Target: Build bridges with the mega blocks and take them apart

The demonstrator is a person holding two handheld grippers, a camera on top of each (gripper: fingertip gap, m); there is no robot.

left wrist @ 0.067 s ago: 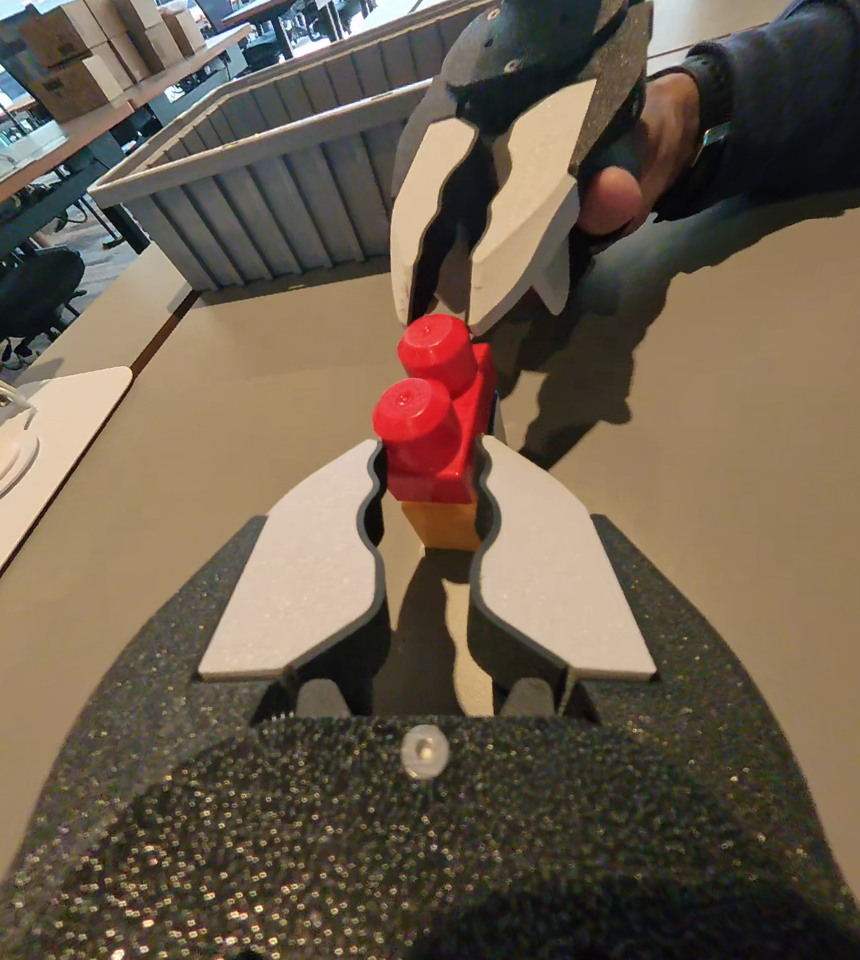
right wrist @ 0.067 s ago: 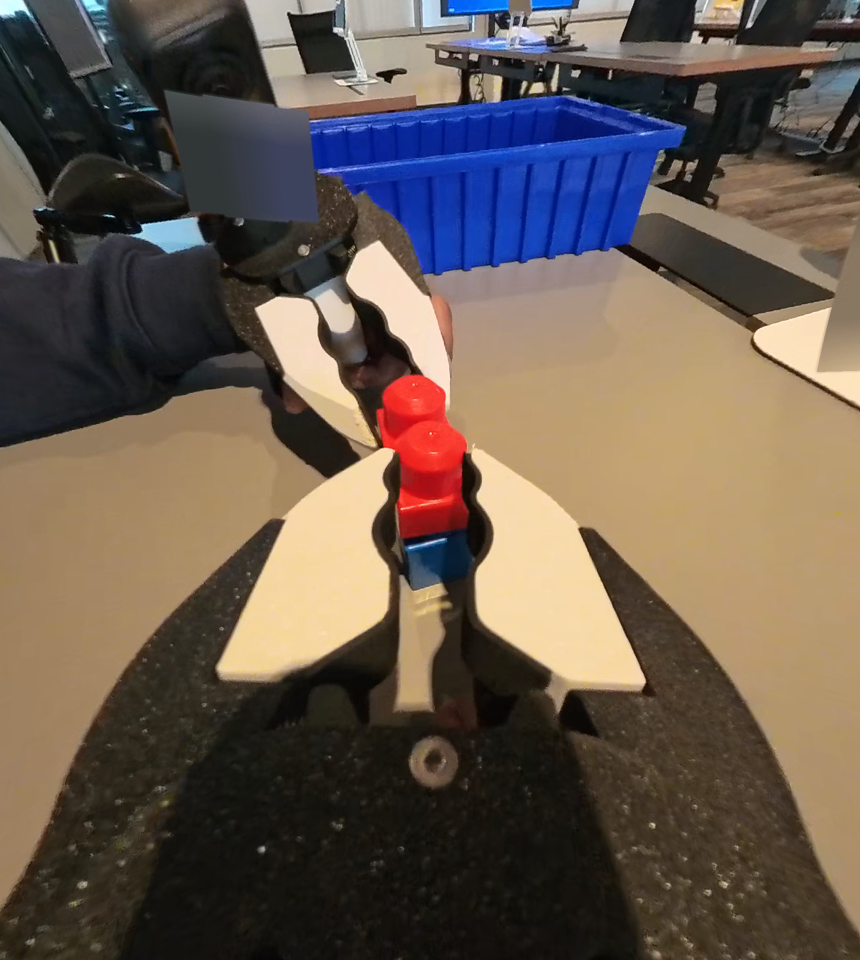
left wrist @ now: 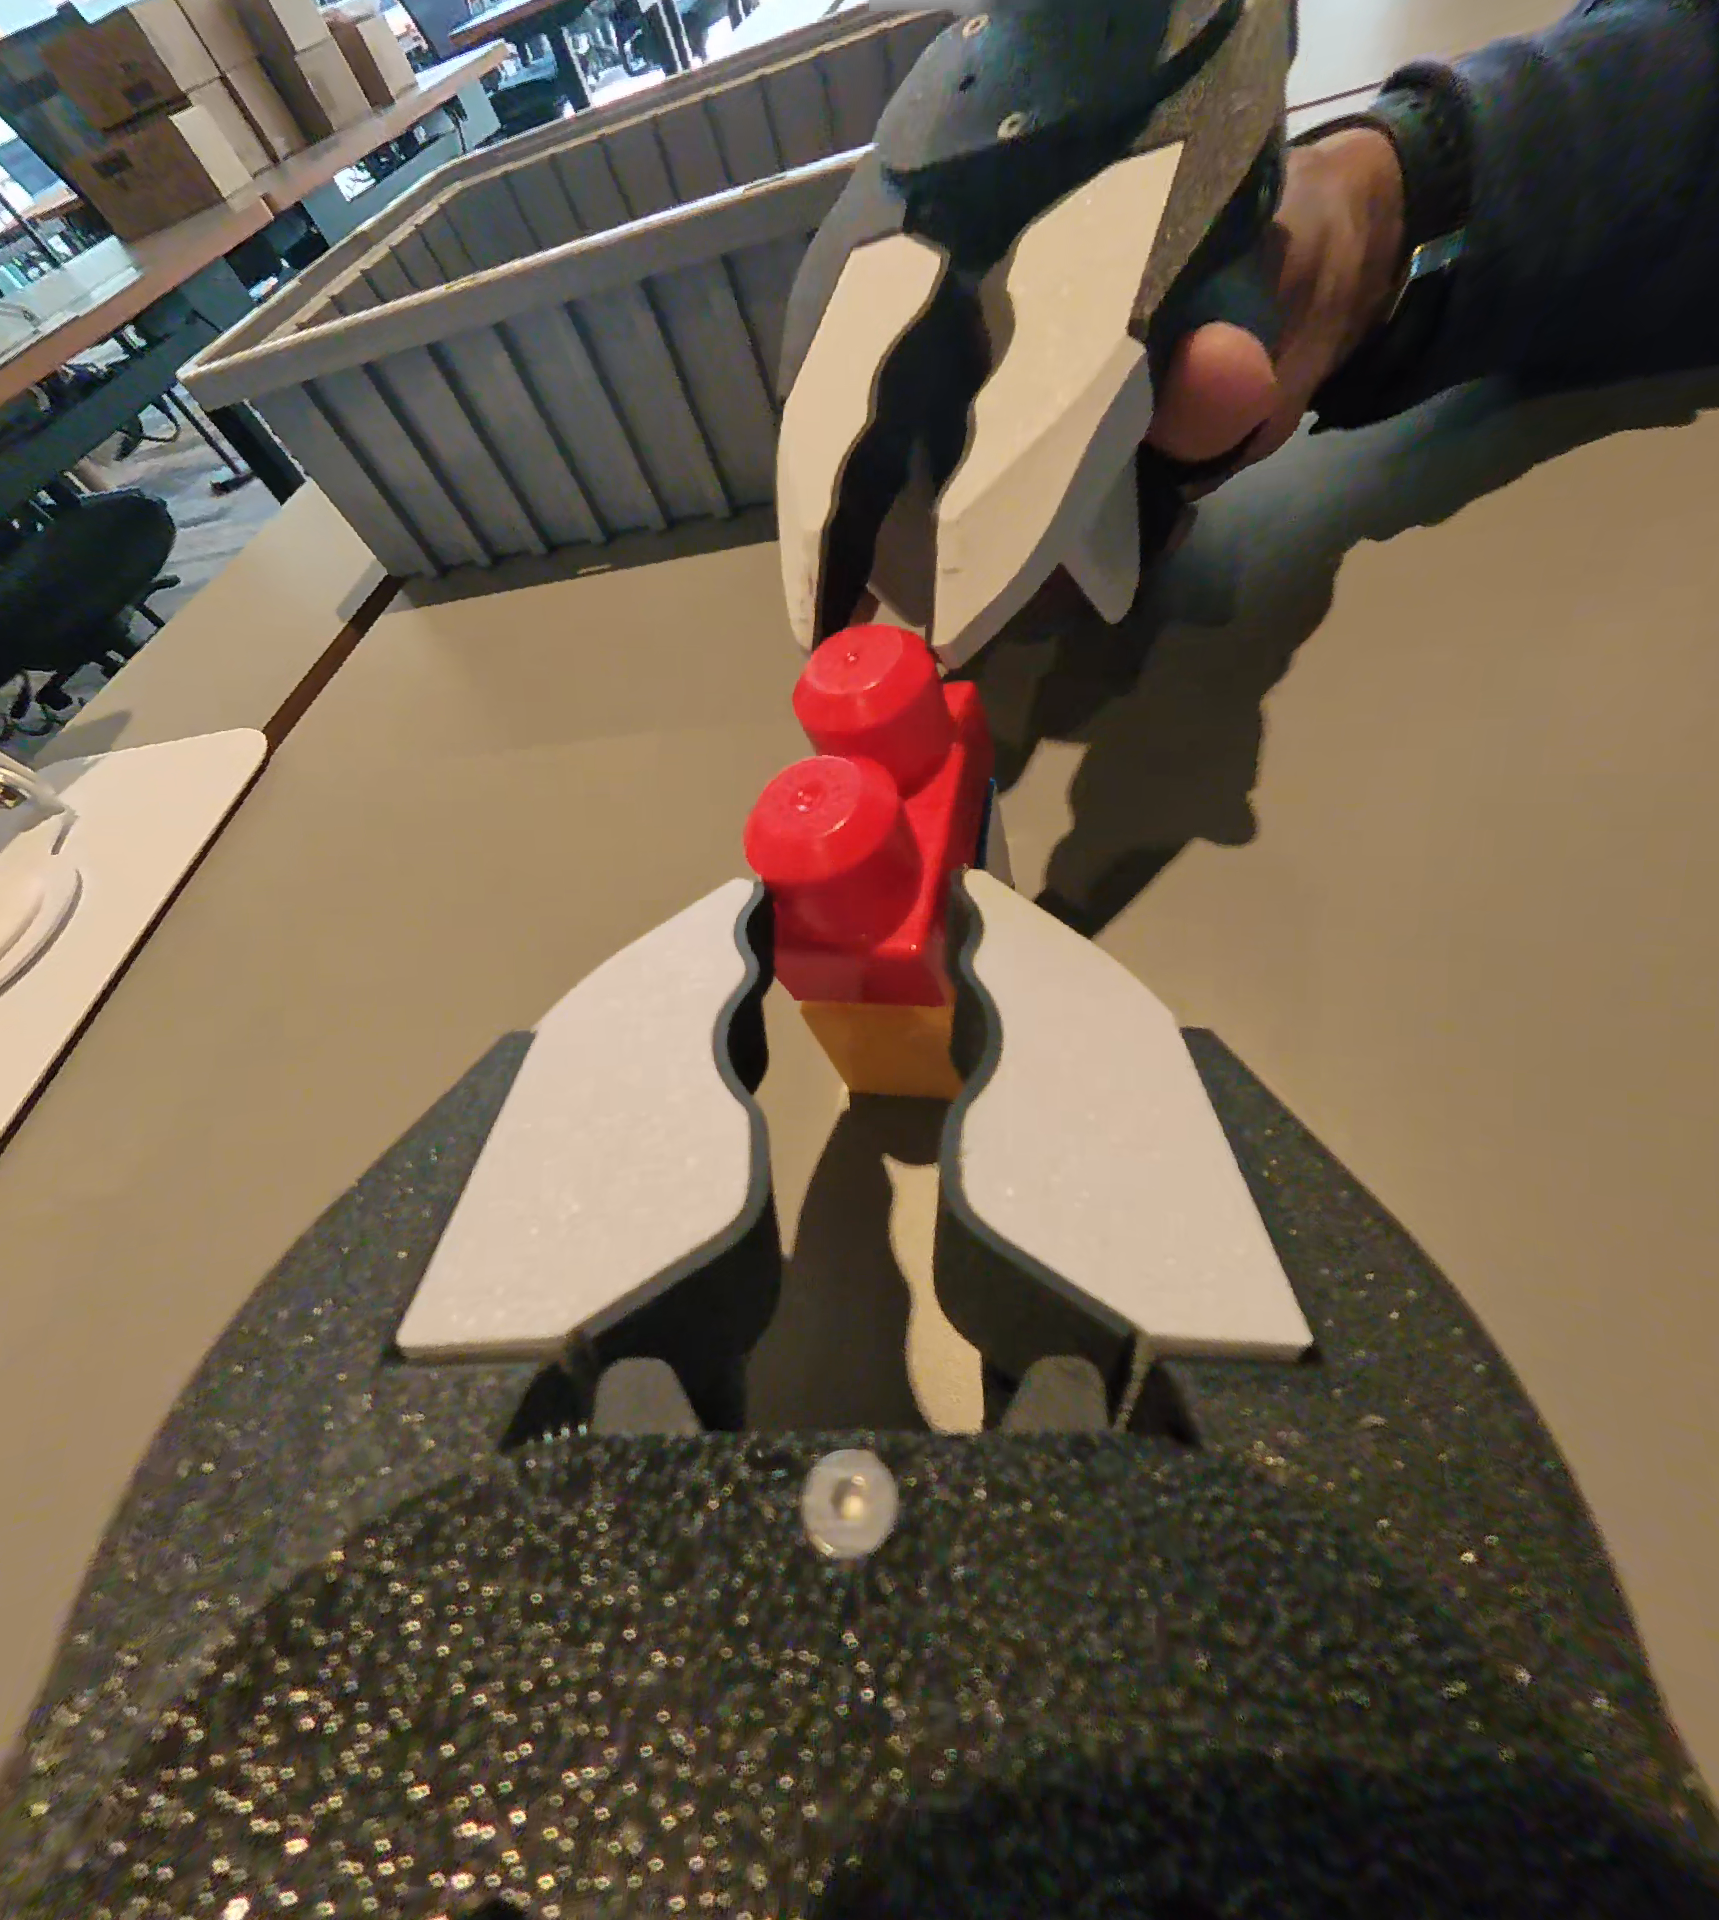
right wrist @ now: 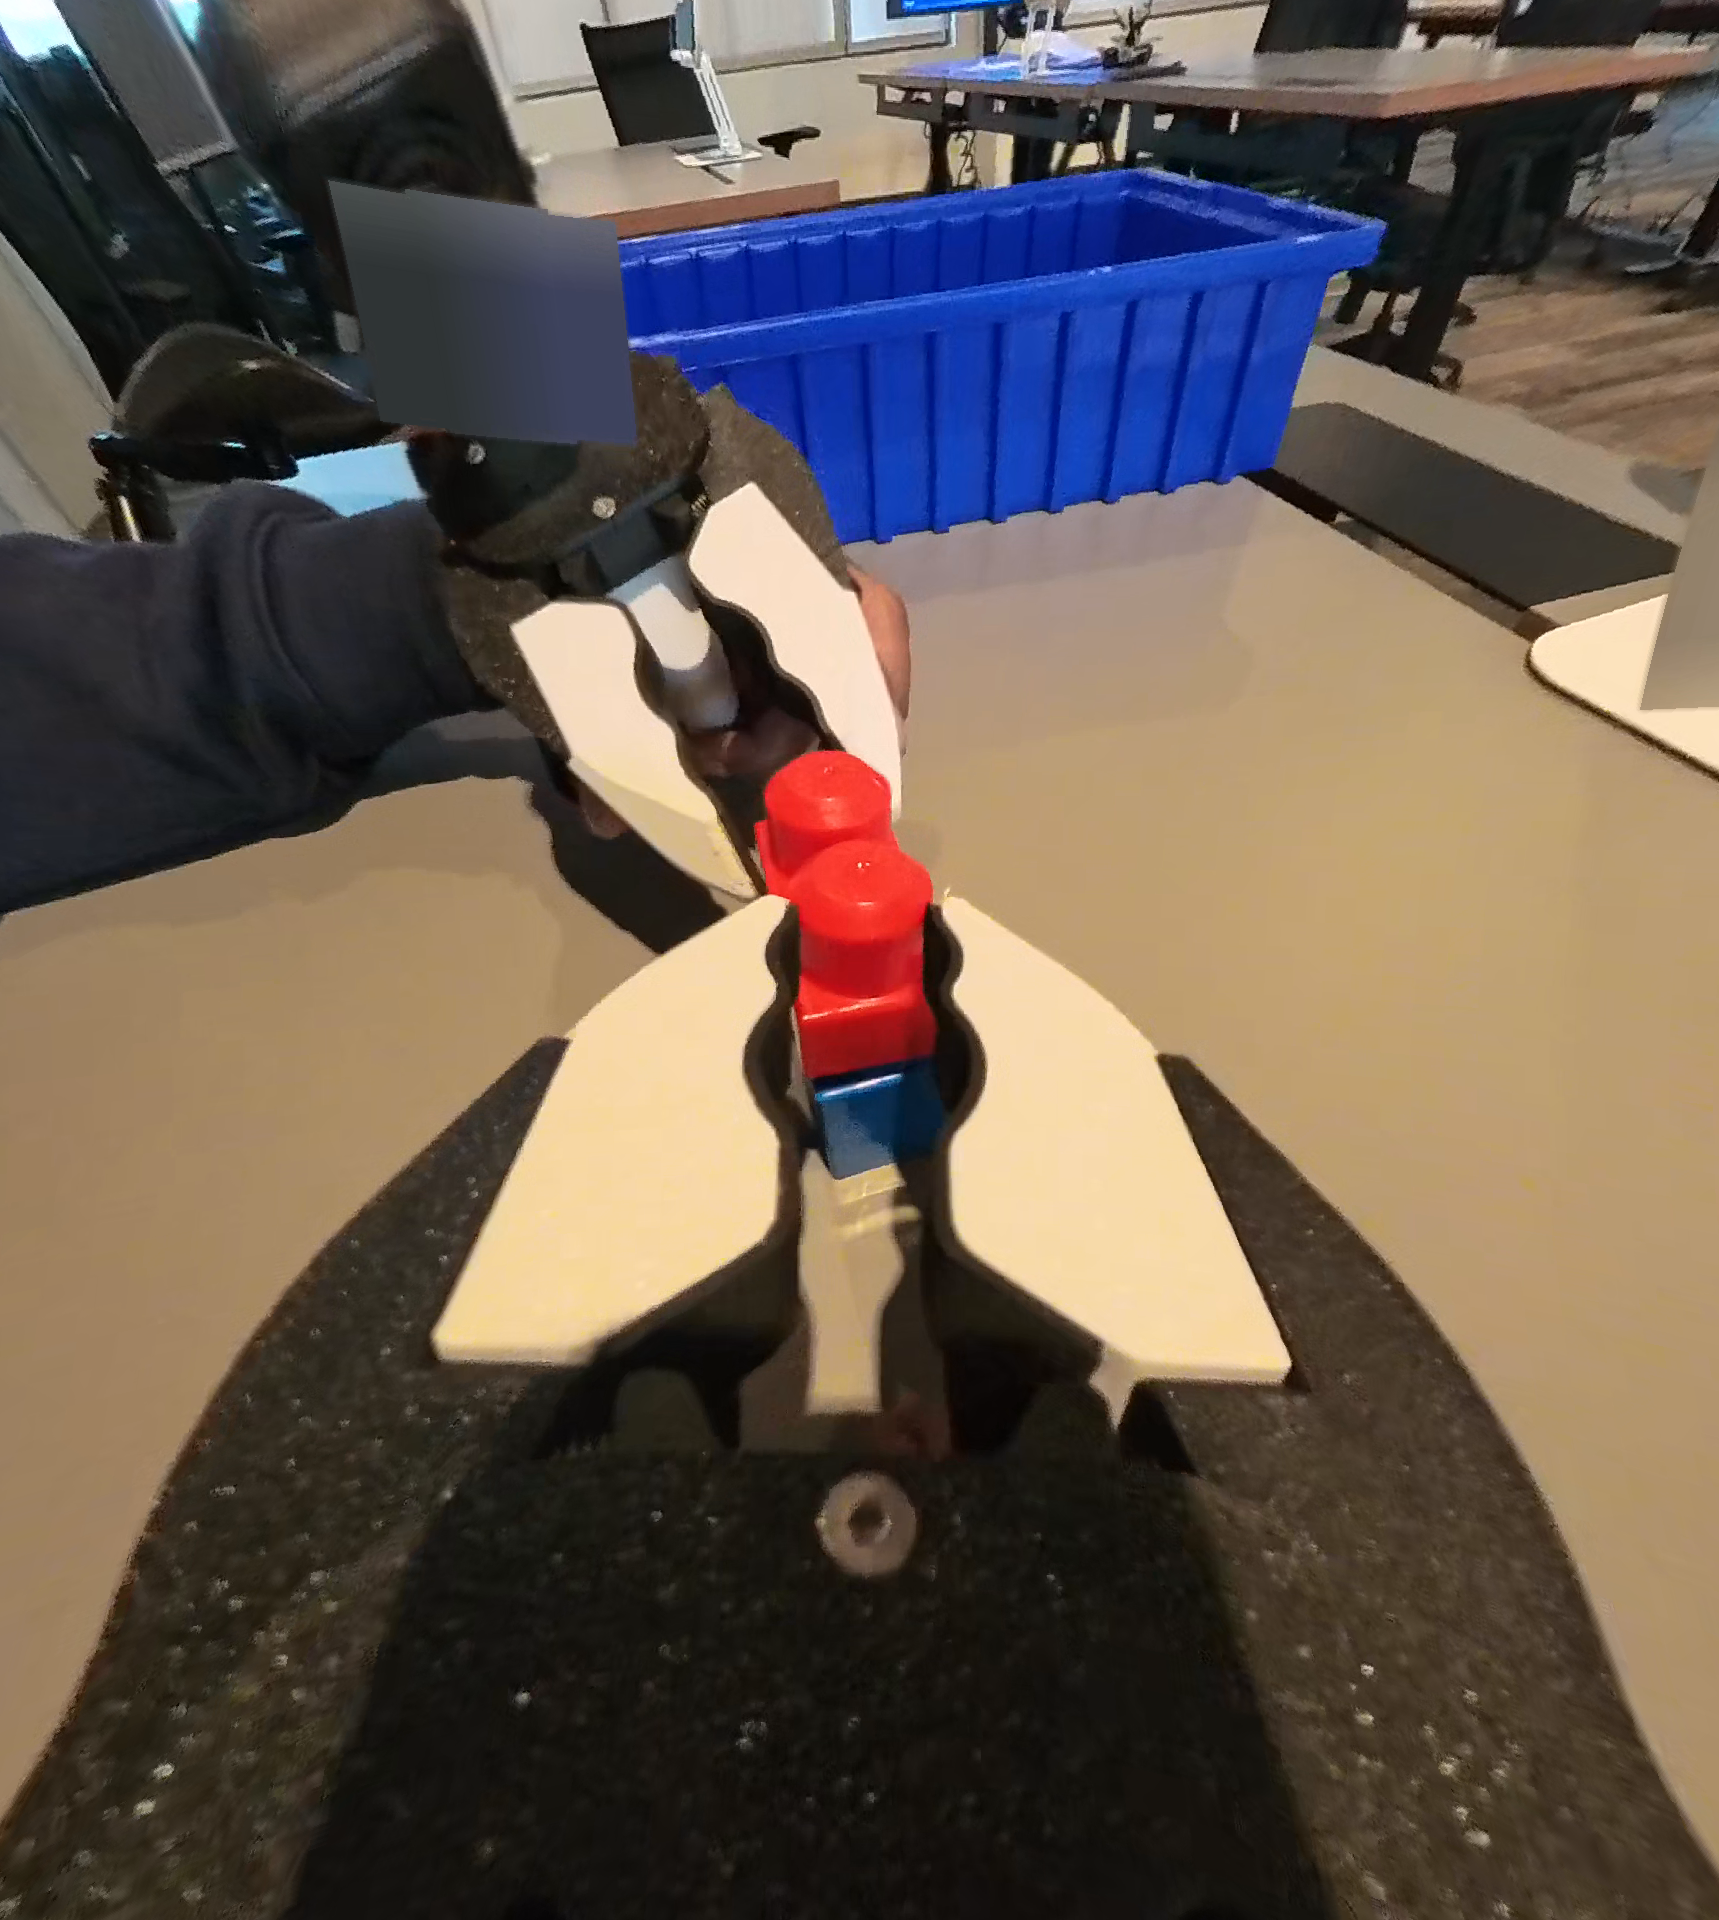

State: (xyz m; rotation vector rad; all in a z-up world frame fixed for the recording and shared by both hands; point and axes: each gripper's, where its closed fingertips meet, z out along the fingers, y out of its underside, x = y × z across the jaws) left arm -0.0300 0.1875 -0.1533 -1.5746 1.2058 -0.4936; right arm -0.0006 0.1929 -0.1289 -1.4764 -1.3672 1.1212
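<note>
A red two-stud block (left wrist: 896,935) lies across a yellow block (left wrist: 886,1049) at my left end and a blue block (right wrist: 876,1127) at my right end, on the tan table. My left gripper (left wrist: 855,899) is shut on the near end of the red block, just above the yellow block. My right gripper (right wrist: 860,909) is shut on the other end of the red block (right wrist: 855,1018), above the blue block. Each gripper faces the other: the right gripper shows in the left wrist view (left wrist: 881,644), the left gripper in the right wrist view (right wrist: 824,831).
A grey ribbed bin (left wrist: 522,416) stands behind the blocks in the left wrist view, a blue bin (right wrist: 990,395) in the right wrist view. A white stand base (left wrist: 3,935) lies at the left, another (right wrist: 1717,727) at the right beside a black pad (right wrist: 1457,509).
</note>
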